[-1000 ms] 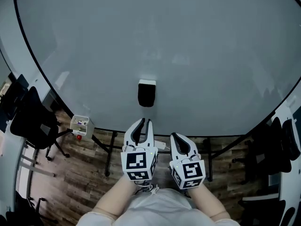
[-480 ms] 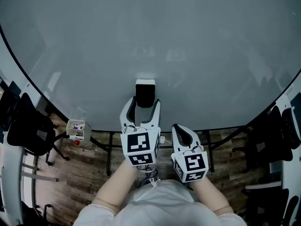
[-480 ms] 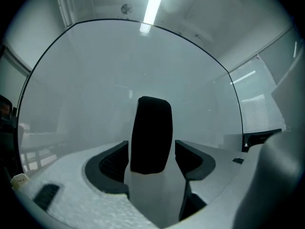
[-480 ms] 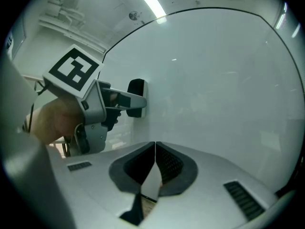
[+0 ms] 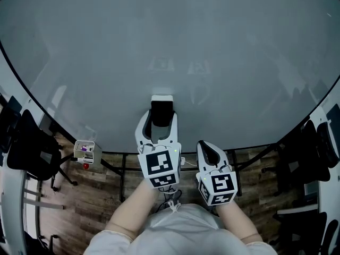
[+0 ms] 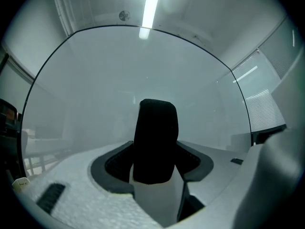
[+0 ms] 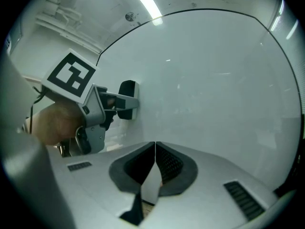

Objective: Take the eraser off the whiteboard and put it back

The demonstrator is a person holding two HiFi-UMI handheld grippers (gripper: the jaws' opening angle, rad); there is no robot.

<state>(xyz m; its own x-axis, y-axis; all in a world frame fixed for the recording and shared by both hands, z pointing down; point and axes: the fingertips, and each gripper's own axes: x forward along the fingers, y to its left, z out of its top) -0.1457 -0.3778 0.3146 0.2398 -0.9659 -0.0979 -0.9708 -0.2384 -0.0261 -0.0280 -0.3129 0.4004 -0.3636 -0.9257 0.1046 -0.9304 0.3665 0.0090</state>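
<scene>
Left tool grasping the eraser on the whiteboard.
The black eraser, with a white edge, sits low on the whiteboard, clamped between the left tool's 2 jaws. The right tool hangs just beside it and lower, clenched on nothing, clear of the eraser. Each tool carries a cube of black-and-white square markers.
</scene>
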